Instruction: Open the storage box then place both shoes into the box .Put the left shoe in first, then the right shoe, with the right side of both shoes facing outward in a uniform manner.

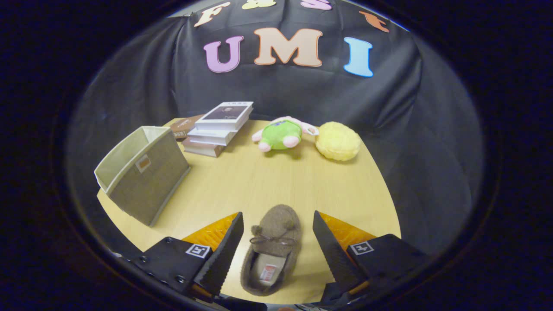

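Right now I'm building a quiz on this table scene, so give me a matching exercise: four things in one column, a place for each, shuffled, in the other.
Things:
1. shoe
2. storage box
3. stack of books
4. green plush toy

Places:
A. just beyond the box, at the table's far side
B. between the open fingers of the gripper, neither finger touching it
C. beside the yellow plush
D. at the table's near edge, open top tipped away from the shoe

Pairs: 1-B, 2-D, 3-A, 4-C
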